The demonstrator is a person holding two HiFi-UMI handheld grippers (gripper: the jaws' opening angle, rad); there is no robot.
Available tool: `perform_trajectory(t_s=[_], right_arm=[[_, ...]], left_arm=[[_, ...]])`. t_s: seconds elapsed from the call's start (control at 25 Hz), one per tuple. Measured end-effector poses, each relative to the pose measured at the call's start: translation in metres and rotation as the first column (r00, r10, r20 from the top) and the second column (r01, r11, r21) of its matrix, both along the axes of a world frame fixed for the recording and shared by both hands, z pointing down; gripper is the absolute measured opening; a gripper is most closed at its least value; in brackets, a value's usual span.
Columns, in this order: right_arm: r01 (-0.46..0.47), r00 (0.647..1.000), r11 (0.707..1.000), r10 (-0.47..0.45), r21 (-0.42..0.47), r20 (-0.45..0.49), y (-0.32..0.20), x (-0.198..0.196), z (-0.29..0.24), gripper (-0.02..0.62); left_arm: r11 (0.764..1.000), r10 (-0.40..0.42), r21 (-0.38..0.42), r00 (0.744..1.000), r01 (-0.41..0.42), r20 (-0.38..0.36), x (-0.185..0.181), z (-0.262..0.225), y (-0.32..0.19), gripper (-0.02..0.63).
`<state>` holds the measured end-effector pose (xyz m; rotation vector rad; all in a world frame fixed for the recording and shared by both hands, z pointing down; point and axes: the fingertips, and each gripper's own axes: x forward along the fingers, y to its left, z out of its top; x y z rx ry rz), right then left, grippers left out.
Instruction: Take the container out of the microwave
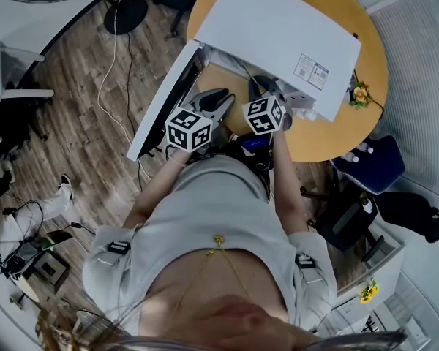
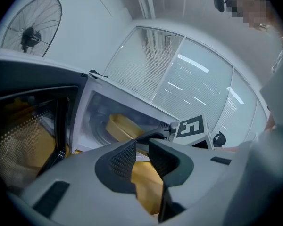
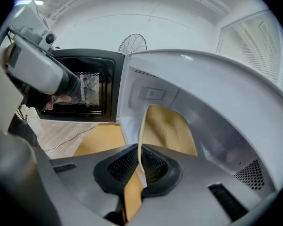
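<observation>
Head view: a white microwave (image 1: pixel 278 35) sits on a round yellow table (image 1: pixel 329 134), its door (image 1: pixel 164 97) swung open past the table's left edge. A label (image 1: pixel 311 70) on the microwave's top near its right corner carries print too small to read. The only other marks are the black-and-white squares on each claw's cube.

A shallow yellow container (image 3: pixel 167 128) lies inside the microwave, close to the opening; whether anything is in it cannot be made out. In the right gripper view the right claw (image 3: pixel 139 161) is closed on the container's thin near wall, which stands pinched between the two ribbed pads.

In the left gripper view the left claw (image 2: pixel 141 147) has its jaws slightly apart with nothing between them, only table showing through the gap. It points at the opening from the door side, just beside the right claw.

Both forearms reach forward from the body, and the claws sit side by side at the microwave's mouth, by the table's near edge.
</observation>
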<state>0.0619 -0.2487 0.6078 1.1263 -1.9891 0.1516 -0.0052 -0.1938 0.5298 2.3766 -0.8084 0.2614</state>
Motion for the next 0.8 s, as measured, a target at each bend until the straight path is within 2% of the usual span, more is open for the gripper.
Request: perform_trajectory(t_s=[0.8], right_arm=[[0.108,0.994,0.994,-0.108,0.01,0.016,0.055,-0.004,-0.009,0.03]], left_arm=[[0.996,-0.093,-0.006,0.996,0.093,0.008,0.006,0.006,0.038,0.087]])
